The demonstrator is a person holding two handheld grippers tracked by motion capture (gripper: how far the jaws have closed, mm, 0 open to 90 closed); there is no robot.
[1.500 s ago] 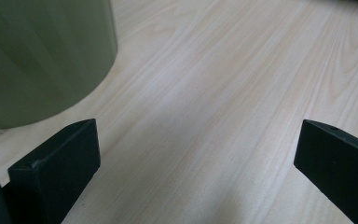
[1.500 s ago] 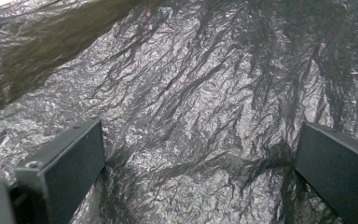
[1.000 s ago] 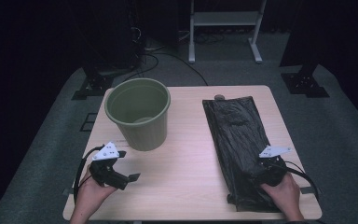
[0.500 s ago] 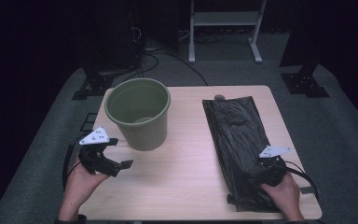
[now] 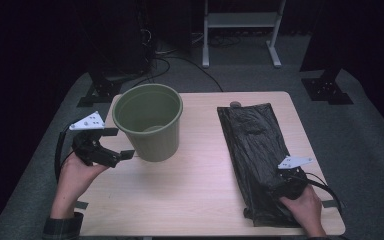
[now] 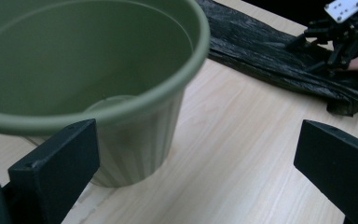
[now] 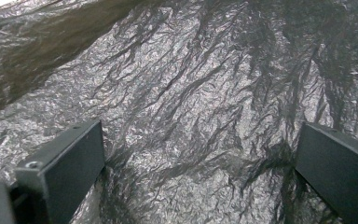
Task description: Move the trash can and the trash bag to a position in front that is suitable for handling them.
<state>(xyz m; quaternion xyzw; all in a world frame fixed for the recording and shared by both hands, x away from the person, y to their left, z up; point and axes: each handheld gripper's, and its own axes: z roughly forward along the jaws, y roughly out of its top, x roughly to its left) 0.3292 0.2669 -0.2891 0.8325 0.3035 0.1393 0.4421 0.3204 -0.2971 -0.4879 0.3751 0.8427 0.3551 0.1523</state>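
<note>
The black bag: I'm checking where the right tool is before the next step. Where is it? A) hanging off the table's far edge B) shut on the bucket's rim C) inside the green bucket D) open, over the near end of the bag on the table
D: the right tool sits at the near end of the flat black bag, and the right gripper view shows both jaws spread wide over crinkled plastic, not the green bucket.
</note>
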